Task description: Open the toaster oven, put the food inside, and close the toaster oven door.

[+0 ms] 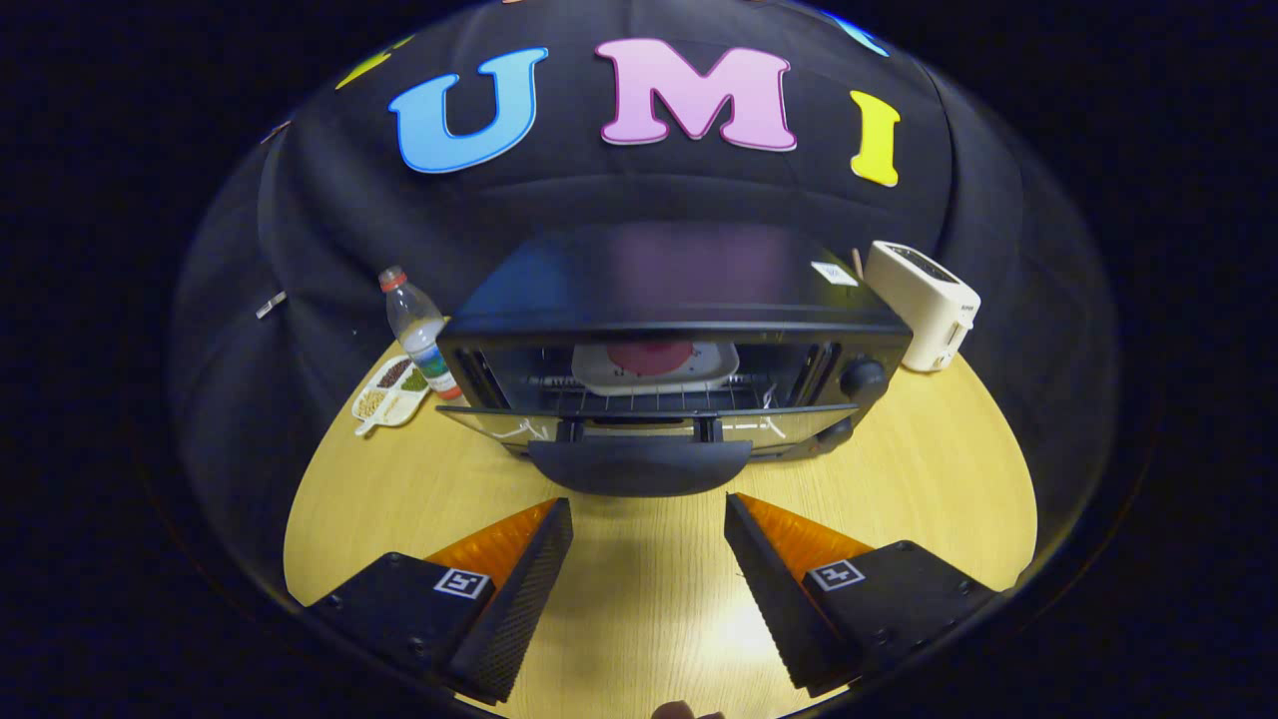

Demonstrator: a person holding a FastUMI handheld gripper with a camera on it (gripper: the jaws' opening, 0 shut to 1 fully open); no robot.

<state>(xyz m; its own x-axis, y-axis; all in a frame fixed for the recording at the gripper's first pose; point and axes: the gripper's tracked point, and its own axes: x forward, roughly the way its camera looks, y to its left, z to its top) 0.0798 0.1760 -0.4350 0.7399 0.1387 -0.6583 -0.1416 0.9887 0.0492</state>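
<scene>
Squarely ahead of the claw point(649, 514) on the pale wooden worktop point(899, 479) sits the wide black toaster oven point(669, 300), long axis crosswise, mouth facing the fingers, glass door point(639, 427) lowered. Inside, a white plate of red food point(654, 361) rests on the rack. Claw spread, holding nothing.

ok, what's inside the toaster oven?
A white plate with red food on the wire rack of the toaster oven. Plate's rear edge is hidden. Tool open, short of the door handle.

Wooden table point(899, 479), black cloth wall point(300, 250)
</scene>
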